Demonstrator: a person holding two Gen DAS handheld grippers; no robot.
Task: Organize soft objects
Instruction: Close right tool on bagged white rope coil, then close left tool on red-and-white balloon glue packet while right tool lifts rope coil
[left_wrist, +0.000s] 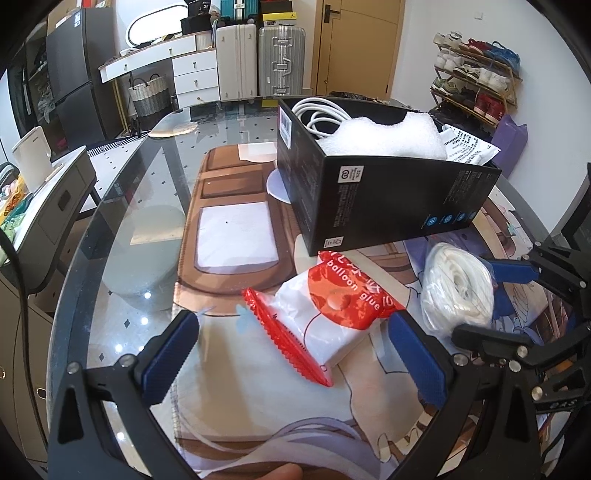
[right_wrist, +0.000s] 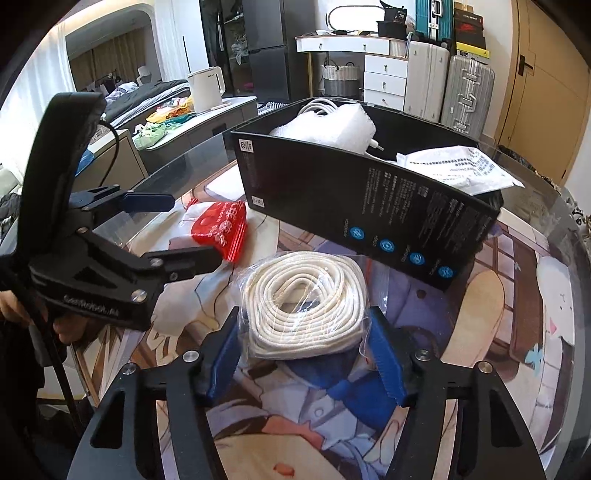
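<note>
A clear bag of coiled white rope lies on the printed mat in front of a black box. My right gripper straddles the bag, both blue pads against its sides. The same bag of rope shows at the right of the left wrist view, between the right gripper's fingers. A red and white balloon glue packet lies between the wide-open pads of my left gripper, untouched. The black box holds a white cable, white bubble wrap and a printed white pouch.
The printed mat covers a round glass table whose edge curves close on the left. A white kettle stands on a side cabinet. Suitcases and a shoe rack line the far wall. A person's hand holds the left gripper.
</note>
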